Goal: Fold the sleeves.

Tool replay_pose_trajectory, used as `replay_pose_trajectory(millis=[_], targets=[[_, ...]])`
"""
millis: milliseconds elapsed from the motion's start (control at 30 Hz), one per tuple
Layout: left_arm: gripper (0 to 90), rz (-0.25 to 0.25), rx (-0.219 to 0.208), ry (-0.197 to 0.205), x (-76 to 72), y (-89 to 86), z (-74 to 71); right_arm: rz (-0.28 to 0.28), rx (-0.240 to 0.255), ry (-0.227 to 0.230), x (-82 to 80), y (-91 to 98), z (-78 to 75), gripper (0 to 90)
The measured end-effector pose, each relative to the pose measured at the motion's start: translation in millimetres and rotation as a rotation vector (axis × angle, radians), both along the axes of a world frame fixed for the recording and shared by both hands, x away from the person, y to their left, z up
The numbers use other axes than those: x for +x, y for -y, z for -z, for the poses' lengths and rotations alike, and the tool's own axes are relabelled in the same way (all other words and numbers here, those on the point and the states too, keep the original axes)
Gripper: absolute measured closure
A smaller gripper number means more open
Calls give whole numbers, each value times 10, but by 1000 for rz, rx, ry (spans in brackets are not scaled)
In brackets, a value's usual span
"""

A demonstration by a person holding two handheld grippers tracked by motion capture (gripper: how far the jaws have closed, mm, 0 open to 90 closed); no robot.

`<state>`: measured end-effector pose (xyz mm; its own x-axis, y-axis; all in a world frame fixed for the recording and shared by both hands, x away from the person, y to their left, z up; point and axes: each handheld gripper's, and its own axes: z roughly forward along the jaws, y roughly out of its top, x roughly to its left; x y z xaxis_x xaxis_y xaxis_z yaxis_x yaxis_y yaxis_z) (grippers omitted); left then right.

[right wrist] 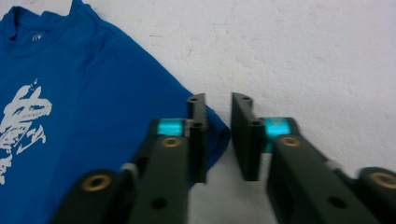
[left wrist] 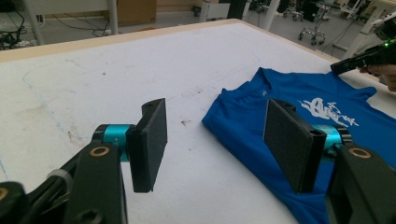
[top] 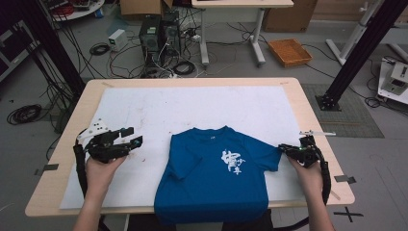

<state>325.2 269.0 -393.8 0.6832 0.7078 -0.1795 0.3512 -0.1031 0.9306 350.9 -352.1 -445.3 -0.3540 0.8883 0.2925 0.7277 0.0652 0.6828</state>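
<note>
The blue T-shirt (top: 214,175) lies flat, front side up, on the white sheet (top: 144,115) that covers the table (top: 308,103). It is at the near middle, with its collar to the far side and its hem hanging a little over the near edge.

The right hand-held gripper (top: 287,149) is low at the tip of the shirt's right sleeve (right wrist: 212,135). In the right gripper view its jaws stand narrow, with a thin gap between them, and the sleeve edge sits at the gap beside the left jaw; I cannot tell if the cloth is really caught. The left hand-held gripper (top: 136,141) is wide open and holds nothing. It hovers over the sheet, left of the shirt and apart from it.

The step in hand is, I think, to take both sleeves for a fold. To do it well, the right side should be checked first: the pads must bite on the cloth itself, not only close beside it. The left hand-held gripper then needs to come right and go low to the left sleeve (left wrist: 243,123), keeping one jaw under the edge. Both grips should take the same amount of cloth, so the shirt lifts evenly and the print (top: 232,162) does not wrinkle.
</note>
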Motion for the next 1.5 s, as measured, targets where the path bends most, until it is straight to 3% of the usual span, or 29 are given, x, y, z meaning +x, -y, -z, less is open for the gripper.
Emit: replay_pose_trajectory(millis=[67,200,367,567,733,900,1033,1133,1200,1233,1267,1333,1400,1500], targets=[[399,3,-1,0,0,8,0,-20,-7,21,-13,-28,-26,889],[399,11,-4,-4,5,27,-3,-52,-4,71,-72,-125,-175,892],[399,21,-8,-5,7,52,-21,-105,-15,137,-185,-387,-417,892],[399,40,-15,-14,-2,94,-20,-181,-92,191,-313,-951,-624,892],[399,63,-10,-29,12,167,-2,-237,-193,206,-323,-1548,-599,891],[399,80,-7,-30,14,202,1,-306,-195,202,-256,-1928,-561,801],[399,80,-9,-34,17,189,11,-302,-160,236,-276,-1872,-613,765],[399,74,-7,-45,29,179,29,-230,-96,239,-325,-1498,-643,721],[399,73,-6,-45,31,179,31,-210,-87,235,-344,-1390,-624,700],[399,74,-5,-46,34,189,34,-174,-74,211,-387,-1198,-558,678],[399,74,-5,-46,34,189,34,-174,-74,211,-387,-1198,-558,678],[399,80,1,-51,42,213,37,-130,-31,153,-446,-982,-415,634],[399,83,2,-54,46,235,43,-115,-11,127,-478,-915,-326,622],[399,90,6,-57,57,267,52,-136,-10,86,-468,-929,-229,650]])
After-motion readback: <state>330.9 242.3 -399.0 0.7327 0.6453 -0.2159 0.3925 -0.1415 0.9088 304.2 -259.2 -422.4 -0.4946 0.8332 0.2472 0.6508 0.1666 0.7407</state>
